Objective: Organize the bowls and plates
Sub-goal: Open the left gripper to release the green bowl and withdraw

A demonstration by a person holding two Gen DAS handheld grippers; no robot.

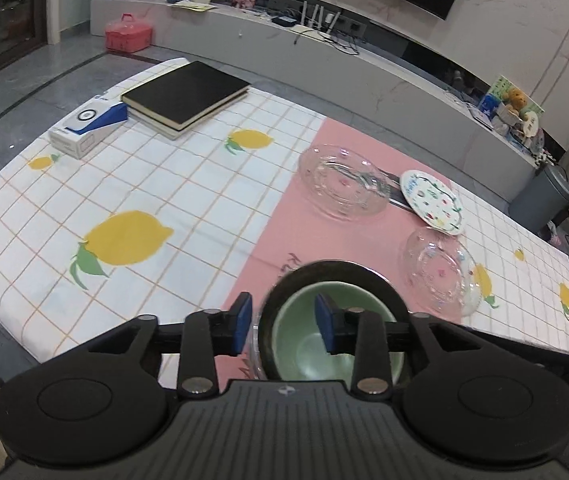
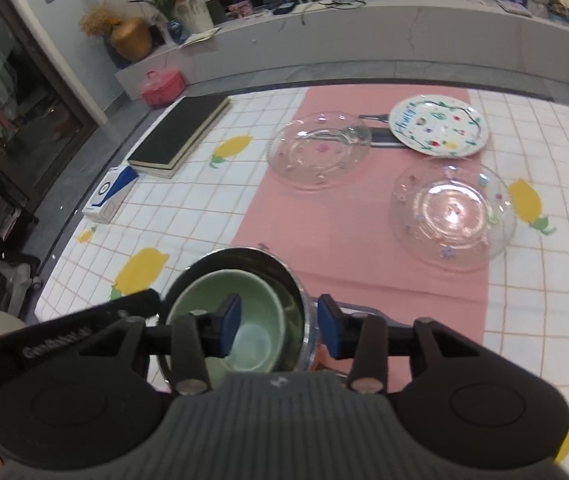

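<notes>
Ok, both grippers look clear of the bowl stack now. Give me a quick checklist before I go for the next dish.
1. Left gripper released: ok, its jaws straddle the dark bowl's left rim, pads not touching.
2. Right gripper released: ok, open astride the right rim.
3. Green bowl nested in the dark bowl: ok.
4. Stack resting flat on the pink runner: cannot tell, base hidden by the grippers.
5. Remaining dishes reachable: ok, two clear glass plates and the patterned plate lie apart and uncovered.
6. Patterned plate lying flat: not ok, it rests partly on a dark object.
</notes>
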